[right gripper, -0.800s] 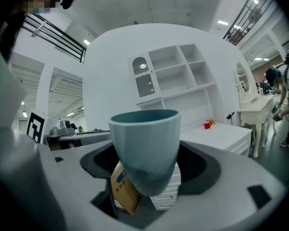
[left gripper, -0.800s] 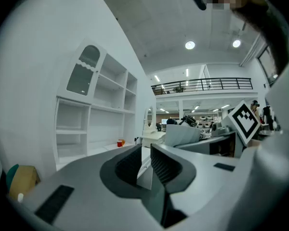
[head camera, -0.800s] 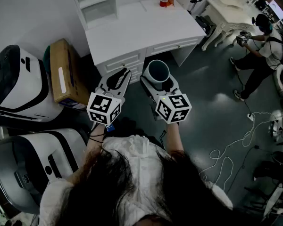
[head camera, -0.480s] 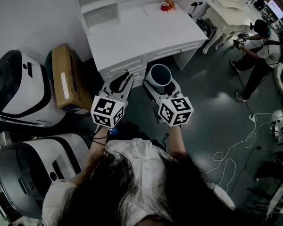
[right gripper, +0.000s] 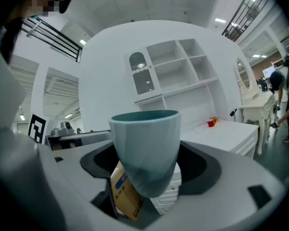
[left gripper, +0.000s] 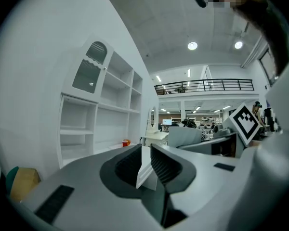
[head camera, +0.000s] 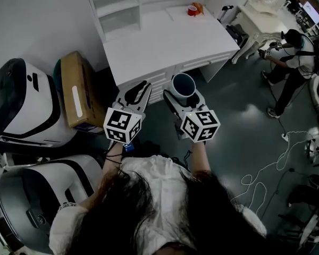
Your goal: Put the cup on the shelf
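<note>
While right hand-held gripper point(right gripper: 145, 170) grips, cup point(right gripper: 144, 138) stands upright

White desk point(head camera: 170, 41) against a white wall point(head camera: 37, 20), dark glossy floor point(head camera: 239, 116).

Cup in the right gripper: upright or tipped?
Upright. The cup has its rim level on top and its narrower base down between the jaws of the right gripper. The head view looks down into its open mouth.

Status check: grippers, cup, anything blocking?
Right gripper shut on cup, upright. Left gripper shut, empty. Shelf ahead on desk; nothing seen blocking.
</note>
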### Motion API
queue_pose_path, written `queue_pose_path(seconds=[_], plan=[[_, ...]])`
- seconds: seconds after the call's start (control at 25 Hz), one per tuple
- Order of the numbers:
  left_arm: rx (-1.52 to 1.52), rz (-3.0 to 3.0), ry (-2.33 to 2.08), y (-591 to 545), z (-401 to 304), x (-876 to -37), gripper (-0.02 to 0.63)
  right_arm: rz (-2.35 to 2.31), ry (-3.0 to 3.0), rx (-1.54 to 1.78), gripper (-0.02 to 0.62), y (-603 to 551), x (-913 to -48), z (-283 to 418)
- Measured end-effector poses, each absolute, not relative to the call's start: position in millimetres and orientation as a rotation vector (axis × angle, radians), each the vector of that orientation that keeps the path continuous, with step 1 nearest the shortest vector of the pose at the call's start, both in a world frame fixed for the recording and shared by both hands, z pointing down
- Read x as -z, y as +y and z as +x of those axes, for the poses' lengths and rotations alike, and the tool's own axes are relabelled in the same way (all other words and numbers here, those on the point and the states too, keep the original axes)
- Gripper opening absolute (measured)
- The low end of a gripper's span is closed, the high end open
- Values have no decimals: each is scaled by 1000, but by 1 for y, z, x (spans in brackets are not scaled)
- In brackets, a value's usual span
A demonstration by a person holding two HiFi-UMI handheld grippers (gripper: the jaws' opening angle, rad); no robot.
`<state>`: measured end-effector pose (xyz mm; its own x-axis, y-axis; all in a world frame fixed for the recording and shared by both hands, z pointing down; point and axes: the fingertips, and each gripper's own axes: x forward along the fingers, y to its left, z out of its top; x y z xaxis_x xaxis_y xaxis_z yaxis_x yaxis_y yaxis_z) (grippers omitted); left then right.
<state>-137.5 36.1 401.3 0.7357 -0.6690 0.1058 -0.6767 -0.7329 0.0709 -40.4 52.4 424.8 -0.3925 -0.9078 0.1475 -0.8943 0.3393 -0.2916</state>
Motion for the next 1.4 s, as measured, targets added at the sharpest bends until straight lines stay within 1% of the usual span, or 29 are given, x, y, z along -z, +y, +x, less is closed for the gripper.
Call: queue_pose_path(seconds=[0.36, 0.72, 1.04, 1.4], plan=[[-143, 2832, -1091, -4, -162, -413, 69, -1742, 2559, 504, 351, 11, -434, -56], [-162, 2825, -1020, -30, -142, -427, 69, -1772, 2566, 552, 351, -15, -452, -46], [-145, 2816, -1065, -73, -96, -425, 69, -1751, 2592, 545, 351, -62, -455, 5], [-127, 2755, -1195, -143, -25, -418, 69, -1665, 2705, 512, 351, -133, -449, 77]])
